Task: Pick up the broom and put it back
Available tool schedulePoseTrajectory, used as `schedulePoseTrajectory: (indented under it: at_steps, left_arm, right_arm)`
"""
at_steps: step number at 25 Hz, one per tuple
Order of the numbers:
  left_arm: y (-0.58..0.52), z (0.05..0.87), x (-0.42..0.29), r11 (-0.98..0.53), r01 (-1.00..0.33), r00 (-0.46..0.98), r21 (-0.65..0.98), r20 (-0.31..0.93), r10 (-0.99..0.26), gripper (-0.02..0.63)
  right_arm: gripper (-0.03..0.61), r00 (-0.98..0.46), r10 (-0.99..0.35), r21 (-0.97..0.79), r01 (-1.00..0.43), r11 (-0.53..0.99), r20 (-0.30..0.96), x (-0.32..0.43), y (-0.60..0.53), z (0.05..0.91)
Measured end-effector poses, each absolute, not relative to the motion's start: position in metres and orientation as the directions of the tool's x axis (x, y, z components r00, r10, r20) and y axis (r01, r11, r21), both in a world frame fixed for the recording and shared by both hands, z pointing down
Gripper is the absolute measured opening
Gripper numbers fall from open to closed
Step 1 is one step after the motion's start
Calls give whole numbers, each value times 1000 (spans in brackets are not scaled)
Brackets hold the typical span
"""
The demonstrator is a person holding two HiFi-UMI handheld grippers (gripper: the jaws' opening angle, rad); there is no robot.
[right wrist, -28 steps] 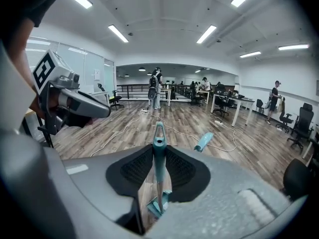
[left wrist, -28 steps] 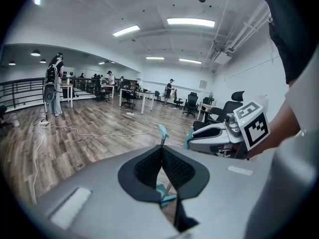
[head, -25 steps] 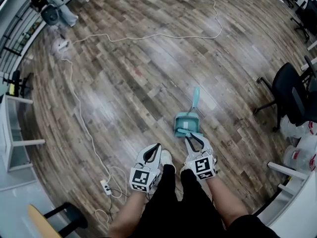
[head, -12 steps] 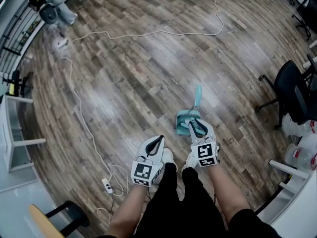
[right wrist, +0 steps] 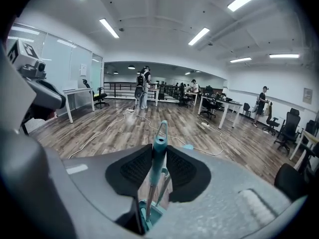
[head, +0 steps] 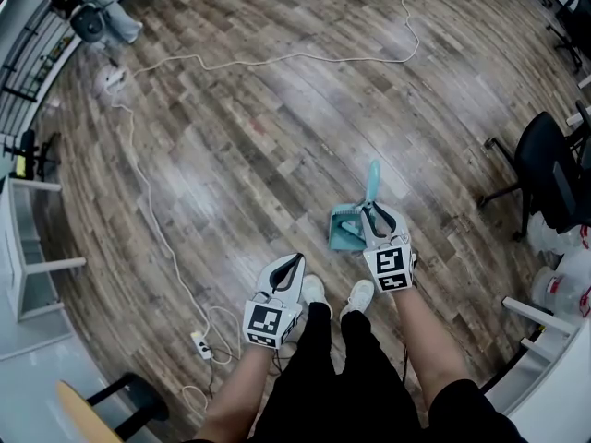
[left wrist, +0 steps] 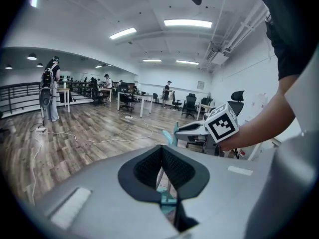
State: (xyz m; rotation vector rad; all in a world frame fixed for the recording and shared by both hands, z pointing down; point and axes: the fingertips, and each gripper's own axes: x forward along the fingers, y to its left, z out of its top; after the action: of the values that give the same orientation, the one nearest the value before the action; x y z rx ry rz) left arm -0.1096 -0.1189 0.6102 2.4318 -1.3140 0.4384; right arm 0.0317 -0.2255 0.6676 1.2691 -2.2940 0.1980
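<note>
Standing upright, the teal broom (right wrist: 158, 153): long axis vertical, hang-loop tip up, brush end down in its dustpan (head: 344, 232) on the wood floor (head: 231, 155), just ahead of the person's shoes. Right gripper (head: 376, 212) w/ jaws part-open, handle btwn them near the top, not clamped. Left gripper (head: 295, 260) beside the legs, jaws closed, empty.

We wear black trousers (head: 337, 377), white shoes (head: 358, 295) and a dark short sleeve (left wrist: 294, 34) on the right arm. Our left gripper (head: 295, 260) and right gripper (head: 373, 210) have smooth pale grey shells that taper to rounded points, with black ribbed pads (right wrist: 132, 171) lining the inner faces. Each carries a white cube (head: 391, 269) printed with black square markers.
</note>
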Motion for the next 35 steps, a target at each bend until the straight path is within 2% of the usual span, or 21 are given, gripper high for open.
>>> schedulePoseTrajectory:
  at_steps: [35]
  left_arm:
    - [-121,618,-105,-528,-830,548,179,435,-714,17]
  right_arm:
    - [108,-405,-773,107,-851,514,488,35,-239,669]
